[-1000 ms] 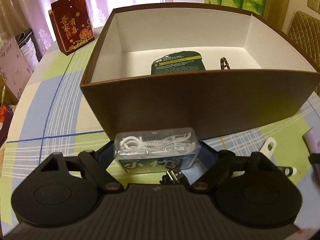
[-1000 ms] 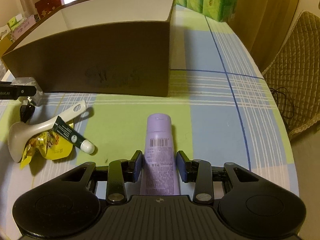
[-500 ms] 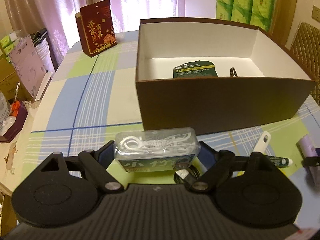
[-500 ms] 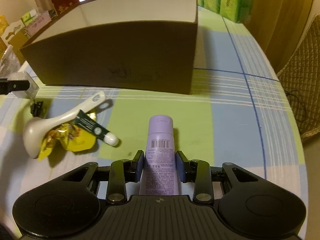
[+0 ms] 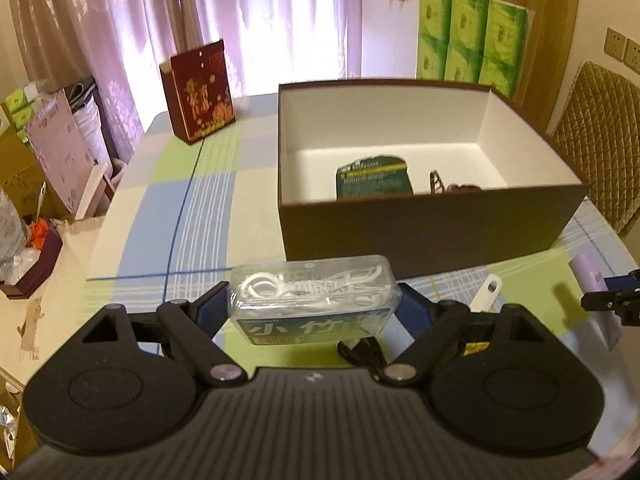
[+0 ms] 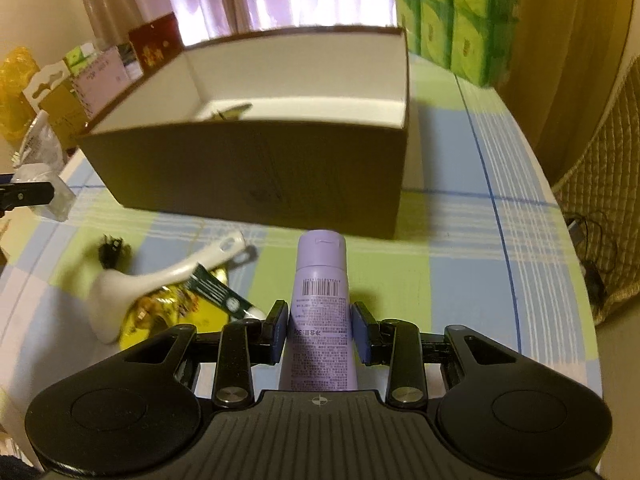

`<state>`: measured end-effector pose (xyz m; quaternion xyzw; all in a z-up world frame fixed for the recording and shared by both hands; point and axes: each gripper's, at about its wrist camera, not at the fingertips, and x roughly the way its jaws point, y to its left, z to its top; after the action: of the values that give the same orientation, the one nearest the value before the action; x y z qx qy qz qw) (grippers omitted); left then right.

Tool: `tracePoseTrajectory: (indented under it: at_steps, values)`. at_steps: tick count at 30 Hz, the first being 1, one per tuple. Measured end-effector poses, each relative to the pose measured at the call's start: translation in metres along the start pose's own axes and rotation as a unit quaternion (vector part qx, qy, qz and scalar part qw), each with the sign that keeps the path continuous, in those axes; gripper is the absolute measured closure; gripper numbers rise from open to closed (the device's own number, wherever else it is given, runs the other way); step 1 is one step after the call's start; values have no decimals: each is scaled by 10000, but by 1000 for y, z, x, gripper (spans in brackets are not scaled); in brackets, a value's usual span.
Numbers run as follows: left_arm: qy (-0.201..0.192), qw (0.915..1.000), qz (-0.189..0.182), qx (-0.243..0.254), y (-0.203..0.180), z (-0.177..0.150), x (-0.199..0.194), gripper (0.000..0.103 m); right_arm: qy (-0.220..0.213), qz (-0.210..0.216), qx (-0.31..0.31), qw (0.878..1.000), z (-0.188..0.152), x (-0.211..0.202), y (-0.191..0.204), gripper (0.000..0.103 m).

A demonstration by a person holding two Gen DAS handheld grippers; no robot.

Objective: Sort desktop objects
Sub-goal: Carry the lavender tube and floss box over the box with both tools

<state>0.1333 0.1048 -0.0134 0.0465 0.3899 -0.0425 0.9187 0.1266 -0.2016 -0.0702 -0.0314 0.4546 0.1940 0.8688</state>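
1. Left gripper (image 5: 314, 310): fingers clenched on the clear plastic box of white floss picks (image 5: 314, 300), held clear of the counter.
2. Right gripper (image 6: 319, 334): fingers clenched on the lilac plastic tube (image 6: 320, 304).
3. Target, I judge: open brown cardboard box with white lining (image 5: 420, 216), 12 o'clock of both grippers. Clear the near wall, then let go low inside.
4. Checked blue-green tablecloth (image 6: 440, 272) covers the counter; white spoon (image 6: 160, 280) at 9 o'clock of the tube. Lilac curtains (image 5: 120, 40) behind.

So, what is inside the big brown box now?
Inside the brown box, on its white floor, lie a dark green packet and a small dark wiry thing, perhaps a clip. The near wall covers the front strip of the floor, so anything there stays unseen.
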Motion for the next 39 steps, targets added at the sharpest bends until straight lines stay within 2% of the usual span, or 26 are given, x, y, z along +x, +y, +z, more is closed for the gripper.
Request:
tracePoseTrajectory:
  at_steps: [9,27,39]
  values:
    - [-119,9998,-114,120,-15,16,-9,19,-251,127,-145,9995,20,-19,11,72]
    - [-173,9991,-282,281,-27,26,-8,19,-328,187,-119,9992,25,-28,10,72]
    - [-442,9963,-603,423,-44,47,-9,19,-676,472,-266,9962,58,-35,25,72]
